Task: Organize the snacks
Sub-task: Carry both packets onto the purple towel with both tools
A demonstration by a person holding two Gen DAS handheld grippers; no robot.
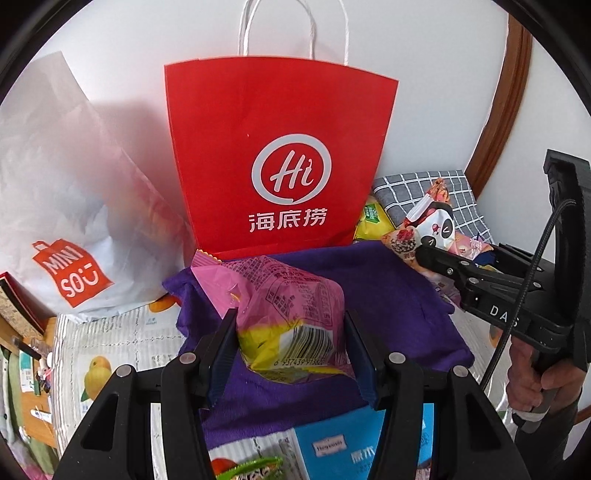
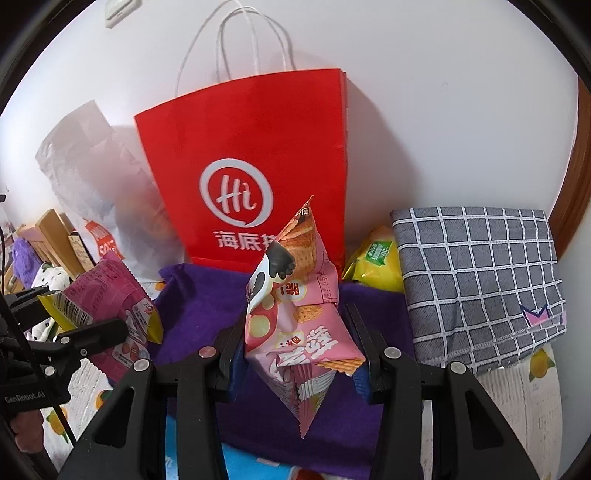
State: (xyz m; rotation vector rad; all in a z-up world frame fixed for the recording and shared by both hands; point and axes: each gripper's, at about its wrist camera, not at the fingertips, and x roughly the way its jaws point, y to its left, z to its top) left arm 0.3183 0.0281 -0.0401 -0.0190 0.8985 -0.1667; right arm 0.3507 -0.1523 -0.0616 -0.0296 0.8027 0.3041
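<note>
left tongs [image 1: 290, 345]: partly open, clamped on magenta snack packet [image 1: 284, 314]
right tongs [image 2: 295, 347]: same, gripping pink cracker packet [image 2: 295, 328]
tip: both best lifted clear over the red paper bag [image 2: 251, 166] rim before being released

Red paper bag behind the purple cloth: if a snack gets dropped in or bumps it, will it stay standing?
Red paper bag probably tips easily: tall, thin-walled, apparently against the wall. Its creased side suggests it buckles if pushed. Likely light for its size; contents unseen.

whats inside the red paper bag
Cannot tell. The red paper bag stands upright against the wall, and only its front and white handles show; its inside is hidden.
</note>
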